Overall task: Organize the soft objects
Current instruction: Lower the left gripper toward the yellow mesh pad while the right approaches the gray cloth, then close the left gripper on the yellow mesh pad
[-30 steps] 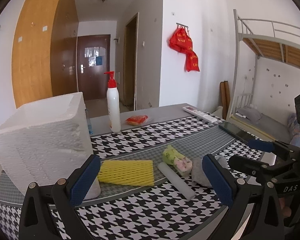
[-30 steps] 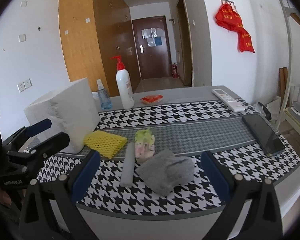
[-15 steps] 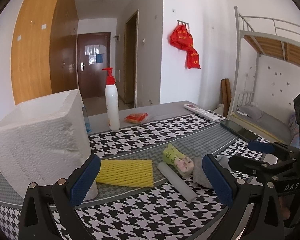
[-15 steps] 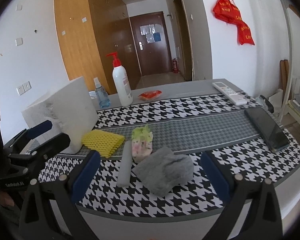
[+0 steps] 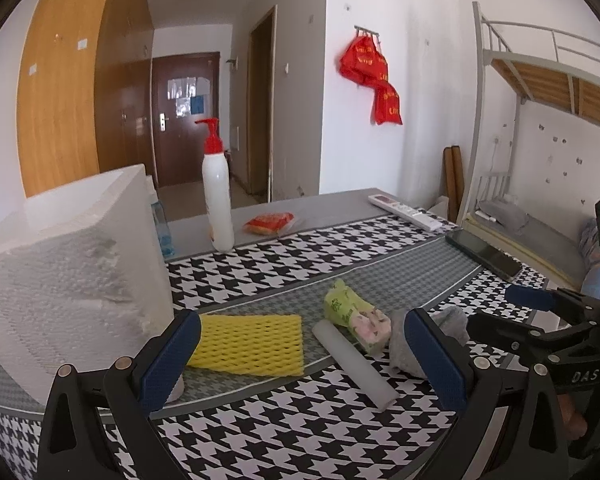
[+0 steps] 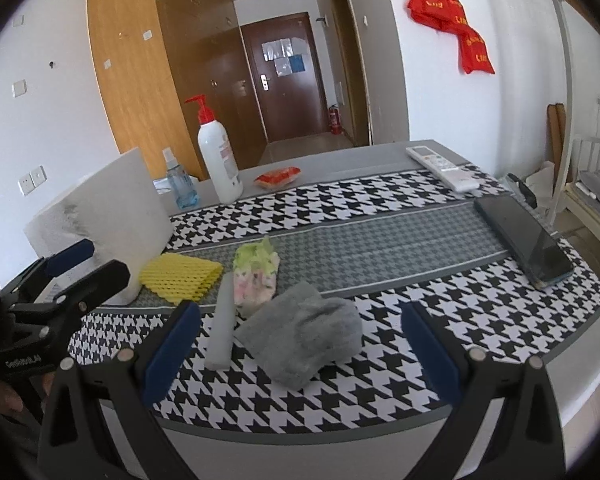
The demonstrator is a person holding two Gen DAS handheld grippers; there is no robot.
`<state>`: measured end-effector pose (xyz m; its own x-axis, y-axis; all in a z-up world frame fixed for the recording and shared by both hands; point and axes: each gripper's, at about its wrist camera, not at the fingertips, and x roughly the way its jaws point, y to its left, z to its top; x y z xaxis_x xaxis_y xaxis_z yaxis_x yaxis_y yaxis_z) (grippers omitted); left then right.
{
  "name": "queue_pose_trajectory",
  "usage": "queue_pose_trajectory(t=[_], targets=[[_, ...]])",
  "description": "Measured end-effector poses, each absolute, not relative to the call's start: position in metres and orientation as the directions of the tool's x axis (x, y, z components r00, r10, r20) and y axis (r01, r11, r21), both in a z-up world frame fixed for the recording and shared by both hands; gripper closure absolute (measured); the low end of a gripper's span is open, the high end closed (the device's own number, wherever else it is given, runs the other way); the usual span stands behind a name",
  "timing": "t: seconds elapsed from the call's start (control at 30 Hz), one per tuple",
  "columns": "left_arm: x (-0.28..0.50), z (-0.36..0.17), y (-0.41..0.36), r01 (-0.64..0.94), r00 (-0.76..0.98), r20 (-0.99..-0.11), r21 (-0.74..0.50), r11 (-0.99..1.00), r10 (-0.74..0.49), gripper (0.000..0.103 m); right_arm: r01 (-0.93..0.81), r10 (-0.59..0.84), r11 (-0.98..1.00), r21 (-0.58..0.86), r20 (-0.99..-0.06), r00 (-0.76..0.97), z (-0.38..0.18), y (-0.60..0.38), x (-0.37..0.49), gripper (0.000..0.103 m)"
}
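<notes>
Your left gripper (image 5: pixel 300 350) and right gripper (image 6: pixel 296 338) both hover with fingers spread wide, holding nothing. The soft things lie in a loose row at the centre of each frame on the desk (image 6: pixel 380 240): yellow foam mesh (image 5: pixel 246 344), white foam stick (image 5: pixel 354 360), floral cloth bundle (image 6: pixel 256 276) and grey sock (image 6: pixel 304 336). They sit beside the white foam box (image 5: pixel 68 276) at the left, probably where they belong. The right gripper frames the sock, the likely first pick. Its body reads "DAS"; the other label is too blurred to read.
</notes>
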<state>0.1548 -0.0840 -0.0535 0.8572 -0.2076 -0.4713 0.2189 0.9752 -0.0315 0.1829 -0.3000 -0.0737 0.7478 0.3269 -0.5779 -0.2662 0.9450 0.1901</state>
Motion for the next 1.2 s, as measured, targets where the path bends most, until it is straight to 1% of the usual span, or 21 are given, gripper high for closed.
queue_pose_trajectory(t=[0.33,0.6,0.73,0.9,0.97,1.2], targets=[[0.178,-0.069,-0.087,0.175,0.830,-0.536,-0.012,0.984,-0.154,0.001,-0.299,0.349,0.936,0.183,-0.572,0.742,-0.078,-0.302,0.187,0.001],[0.190,-0.078,-0.090,0.148,0.810,-0.576,0.011,0.989,-0.115,0.001,-0.315,0.355,0.933,0.175,-0.593,0.723,-0.086,-0.297,0.194,0.001],[0.197,-0.080,-0.091,0.131,0.800,-0.593,0.031,0.991,-0.087,0.001,-0.325,0.363,0.929,0.175,-0.588,0.723,-0.087,-0.297,0.194,0.001],[0.207,-0.087,-0.091,0.091,0.775,-0.631,0.042,0.995,-0.044,0.009,-0.337,0.370,0.926,0.171,-0.591,0.717,-0.087,-0.295,0.196,0.001],[0.211,-0.091,-0.090,0.074,0.760,-0.650,0.040,0.996,-0.030,0.017,-0.338,0.371,0.925,0.171,-0.589,0.718,-0.087,-0.295,0.196,0.001],[0.218,-0.099,-0.088,0.054,0.734,-0.680,0.051,0.997,-0.005,0.017,-0.346,0.373,0.923,0.166,-0.600,0.707,-0.090,-0.292,0.199,0.001]])
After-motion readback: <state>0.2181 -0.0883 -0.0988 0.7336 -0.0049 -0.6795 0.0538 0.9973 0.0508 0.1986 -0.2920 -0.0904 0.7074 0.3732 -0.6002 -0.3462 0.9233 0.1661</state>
